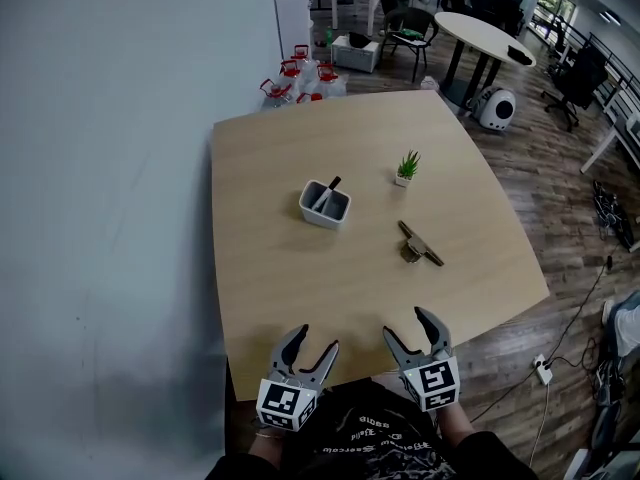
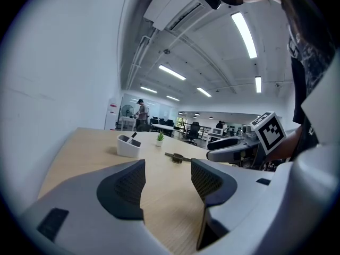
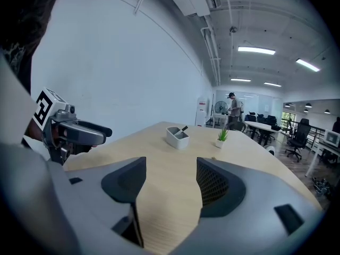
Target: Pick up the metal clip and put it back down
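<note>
A light wooden desk [image 1: 280, 288] is seen from above. At its near edge, a left gripper [image 1: 318, 340] and a right gripper [image 1: 405, 324] are held side by side, each with fingers [image 2: 125, 187] spread wide and nothing between them. A white pen holder [image 1: 325, 205] is set well beyond the left fingers. The metal clip [image 1: 420, 245] is laid flat on the desk, well ahead of the right fingers. A small potted plant [image 1: 406, 168] is placed farther beyond.

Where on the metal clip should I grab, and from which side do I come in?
Probably its long bar: close the jaws across the narrow width of the metal clip, near the middle. It lies flat and diagonal, so come down from above with the right gripper, which is open and nearer.
</note>
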The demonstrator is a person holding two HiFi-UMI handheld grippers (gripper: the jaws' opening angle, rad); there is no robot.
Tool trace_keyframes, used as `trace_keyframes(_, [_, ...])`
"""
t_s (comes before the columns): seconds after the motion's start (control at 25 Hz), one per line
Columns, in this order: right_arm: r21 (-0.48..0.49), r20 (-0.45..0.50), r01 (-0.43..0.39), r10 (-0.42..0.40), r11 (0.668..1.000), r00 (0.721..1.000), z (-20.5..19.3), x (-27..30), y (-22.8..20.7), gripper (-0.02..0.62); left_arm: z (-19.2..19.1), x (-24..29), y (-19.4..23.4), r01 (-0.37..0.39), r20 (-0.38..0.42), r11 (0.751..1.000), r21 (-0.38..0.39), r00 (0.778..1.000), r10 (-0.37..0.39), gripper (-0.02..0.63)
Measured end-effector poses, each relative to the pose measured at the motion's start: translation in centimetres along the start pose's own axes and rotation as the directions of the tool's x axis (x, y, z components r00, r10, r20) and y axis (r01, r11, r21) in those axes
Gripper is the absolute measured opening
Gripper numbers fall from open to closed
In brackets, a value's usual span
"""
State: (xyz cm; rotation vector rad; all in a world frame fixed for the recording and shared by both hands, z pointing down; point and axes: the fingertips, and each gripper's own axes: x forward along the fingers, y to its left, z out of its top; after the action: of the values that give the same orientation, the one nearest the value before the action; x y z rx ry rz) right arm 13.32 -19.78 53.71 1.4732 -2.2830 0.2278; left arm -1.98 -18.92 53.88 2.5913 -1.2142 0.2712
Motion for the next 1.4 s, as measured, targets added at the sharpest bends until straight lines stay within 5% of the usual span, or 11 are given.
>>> trace_keyframes(0.32, [0.005,0.048,0.036,-0.036,0.999,0.998,1.3,-0.4,0.6,0.291,0.6,-0.6,-0.2,-0.006,0.026,1.0,-0.003,1.0,0.006,0.262])
trace_keyframes(0.44, [0.009,0.068,0.044,-0.044,0.999,0.997,1.6,-0.4,1.0,0.242,0.3,-0.5,-0.9,0.025,0.021,1.0,-0.004,0.999,-0.025,0.261])
trace_keyframes(0.68, [0.004,0.094,0.036,-0.036,0.999,0.995,2.4,-0.8,1.7,0.074,0.5,-1.0,-1.4,0.045,0.019,0.999,0.0,0.999,-0.045,0.057])
trace_keyframes(0.8, [-0.005,0.1,0.019,-0.018,1.0,0.995,2.2,-0.7,2.2,0.018,0.8,-1.1,-0.9,0.026,0.038,0.999,-0.02,0.999,-0.025,0.015])
trace_keyframes(1.04, [-0.022,0.087,-0.019,0.02,1.0,0.996,2.2,-0.5,3.3,0.014,0.7,-0.9,-1.1,0.032,0.015,0.999,0.023,0.999,-0.032,0.009])
trace_keyframes(1.4, [-0.028,0.075,-0.009,0.011,1.0,0.997,2.2,-0.1,2.8,0.014,0.7,-0.8,-0.9,0.049,0.039,0.998,-0.029,0.998,-0.048,0.009])
